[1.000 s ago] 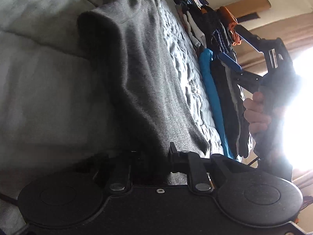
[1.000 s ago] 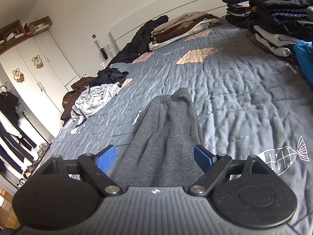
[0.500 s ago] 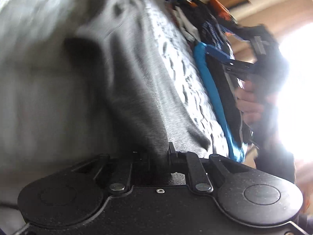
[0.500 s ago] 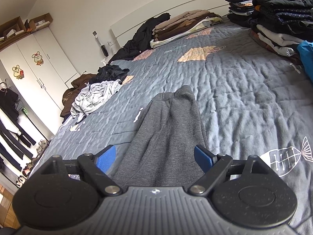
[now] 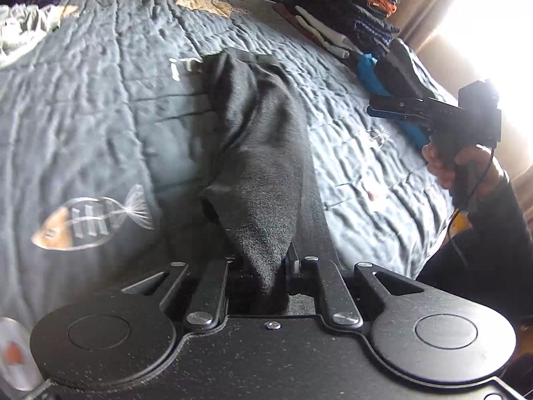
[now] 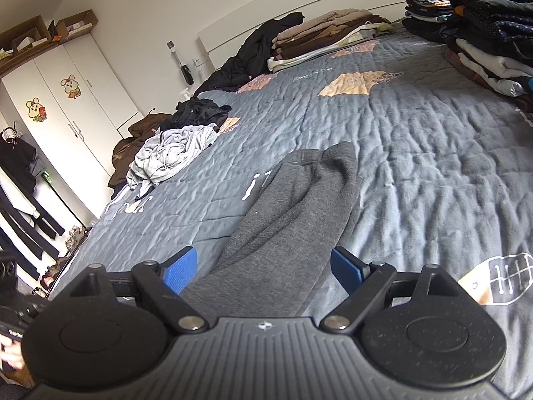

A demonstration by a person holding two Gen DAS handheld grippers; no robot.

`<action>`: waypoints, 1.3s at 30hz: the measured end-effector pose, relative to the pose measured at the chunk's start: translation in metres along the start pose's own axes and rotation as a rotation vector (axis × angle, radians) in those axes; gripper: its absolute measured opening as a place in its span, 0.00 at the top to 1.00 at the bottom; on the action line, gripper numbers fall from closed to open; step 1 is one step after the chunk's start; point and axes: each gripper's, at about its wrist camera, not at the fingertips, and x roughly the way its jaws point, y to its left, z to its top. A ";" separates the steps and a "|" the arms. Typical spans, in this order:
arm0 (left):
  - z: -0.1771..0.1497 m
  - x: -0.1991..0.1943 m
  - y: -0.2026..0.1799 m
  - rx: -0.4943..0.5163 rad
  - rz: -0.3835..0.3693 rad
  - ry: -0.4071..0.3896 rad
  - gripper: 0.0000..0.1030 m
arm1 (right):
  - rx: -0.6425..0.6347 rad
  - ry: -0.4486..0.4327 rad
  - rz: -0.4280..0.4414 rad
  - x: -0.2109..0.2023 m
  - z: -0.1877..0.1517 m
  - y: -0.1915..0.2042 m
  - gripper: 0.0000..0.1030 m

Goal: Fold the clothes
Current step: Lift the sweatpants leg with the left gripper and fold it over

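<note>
Left claw (image 5: pixel 266 266) clamped on grey garment (image 5: pixel 260 153) end, just closed tighter. Right claw (image 6: pixel 263 268) wide apart, garment lying between. Bed quilt (image 6: pixel 433 153) open around it; folded stacks (image 6: pixel 483 33) line far-right edge. No readable text.

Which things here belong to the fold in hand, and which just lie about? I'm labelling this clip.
In the job:
- grey garment
- left gripper, shut on it
- right gripper, open

Lying about:
- folded stacks
- crumpled light-grey clothes
- quilt
</note>
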 end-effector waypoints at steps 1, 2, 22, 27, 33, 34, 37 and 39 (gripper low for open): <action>0.002 -0.008 0.005 0.008 0.011 0.003 0.87 | -0.001 0.003 0.004 0.003 0.000 0.003 0.16; -0.001 -0.010 0.011 0.002 0.015 0.006 0.87 | -0.004 0.006 0.007 0.006 0.000 0.005 0.16; -0.078 0.019 0.079 -0.242 -0.045 -0.120 0.87 | 0.205 0.030 -0.128 0.110 0.036 -0.085 0.15; -0.081 0.026 0.085 -0.248 -0.039 -0.114 0.87 | 0.316 0.052 -0.087 0.139 0.037 -0.118 0.15; -0.083 0.032 0.090 -0.257 -0.030 -0.105 0.87 | 0.330 0.075 -0.026 0.169 0.040 -0.116 0.15; -0.083 0.032 0.090 -0.258 -0.030 -0.105 0.87 | 0.324 0.079 -0.015 0.172 0.041 -0.114 0.15; -0.083 0.033 0.091 -0.260 -0.027 -0.104 0.86 | 0.283 0.095 -0.008 0.181 0.043 -0.105 0.18; -0.084 0.033 0.091 -0.261 -0.026 -0.104 0.86 | 0.268 0.104 -0.015 0.187 0.042 -0.100 0.22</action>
